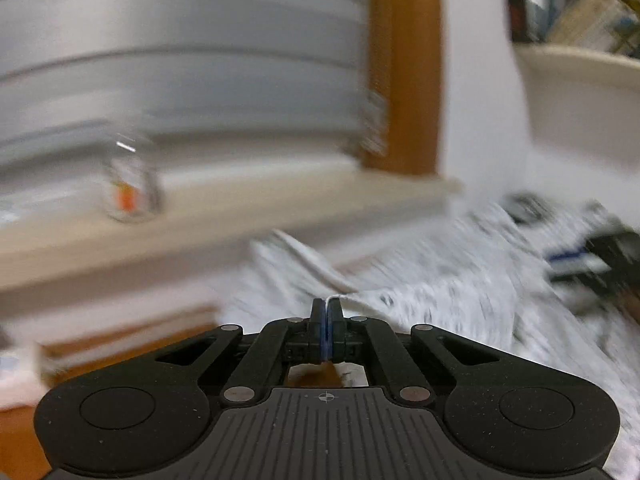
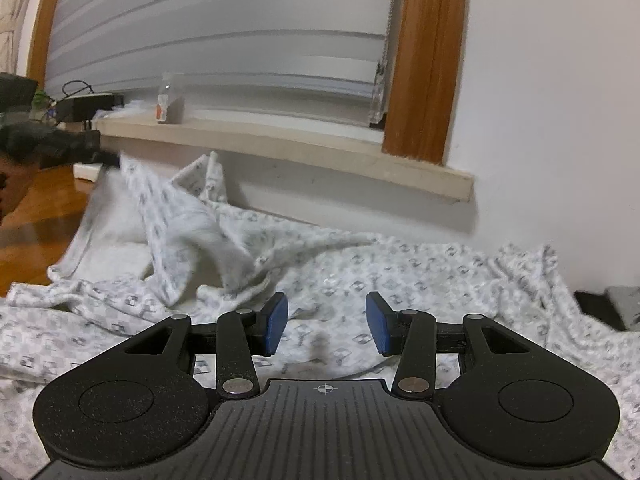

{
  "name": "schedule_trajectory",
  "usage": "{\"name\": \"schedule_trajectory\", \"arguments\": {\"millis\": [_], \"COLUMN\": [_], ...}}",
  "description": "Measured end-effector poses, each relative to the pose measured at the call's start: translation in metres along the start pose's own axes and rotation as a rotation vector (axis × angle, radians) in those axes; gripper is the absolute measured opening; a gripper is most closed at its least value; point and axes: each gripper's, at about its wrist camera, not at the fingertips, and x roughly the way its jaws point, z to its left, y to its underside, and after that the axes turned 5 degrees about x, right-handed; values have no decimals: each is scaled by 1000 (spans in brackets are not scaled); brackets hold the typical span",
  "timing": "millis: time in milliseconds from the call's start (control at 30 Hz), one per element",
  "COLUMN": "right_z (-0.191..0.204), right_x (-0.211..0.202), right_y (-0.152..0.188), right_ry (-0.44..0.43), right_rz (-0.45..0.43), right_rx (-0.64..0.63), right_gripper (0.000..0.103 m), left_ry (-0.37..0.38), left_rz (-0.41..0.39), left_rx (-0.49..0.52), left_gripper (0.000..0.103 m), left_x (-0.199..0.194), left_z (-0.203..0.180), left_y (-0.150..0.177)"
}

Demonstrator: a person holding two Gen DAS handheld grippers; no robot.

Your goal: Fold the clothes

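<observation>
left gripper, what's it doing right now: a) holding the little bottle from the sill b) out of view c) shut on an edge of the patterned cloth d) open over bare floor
c: in the left wrist view the left gripper has its jaws pressed together with a white edge of the patterned cloth pinched between them.

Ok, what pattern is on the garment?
White garment with a repeating small grey diamond-like print; clearest in the right wrist view.

Two matching black handheld grippers

Left gripper (image 1: 327,312) and right gripper (image 2: 327,322): blue pads (image 2: 277,322), silver rivets, ribbed base, crosshair mark at 6 o'clock.
</observation>
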Motion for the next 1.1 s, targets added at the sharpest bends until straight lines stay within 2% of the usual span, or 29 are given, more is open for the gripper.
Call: {"name": "schedule_trajectory", "arguments": {"millis": [167,333,433,533,600,667,733,800,900,1100], "right_z": [1,-2,-10,-22,-29,-37,-42,-46,-49,-42], "right_x": [-8,-15,-14,-19,-28,-39,-55,-71,-96,-129], "right_y": [-7,-14,-10,-3,1,4,8,14,28,42], "right_ry": [-62,-36,0,28,47,67,89,111,138,150], "right_rz": [-9,9,46,79,93,106,118,132,167,170], "right_rx": [63,53,57,70,76,87,102,111,121,172], "right_gripper": [43,43,43,43,43,43,43,44,44,47], "left_ry": [-133,-158,-158,-116,-86,-56,-26,4,124,323], "left_rz": [-29,72,93,67,47,28,8,-11,-21,25], "left_rx": [-28,-32,-55,-49,-43,-38,-33,-27,-32,26], "left_gripper": [1,4,15,35,53,62,65,72,78,82], "left_x": [3,27,25,19,14,10,5,1,14,73], "left_z": [43,53,49,32,20,9,-3,-15,-47,-126], "left_y": [-7,9,21,17,13,9,6,2,-7,-27]}}
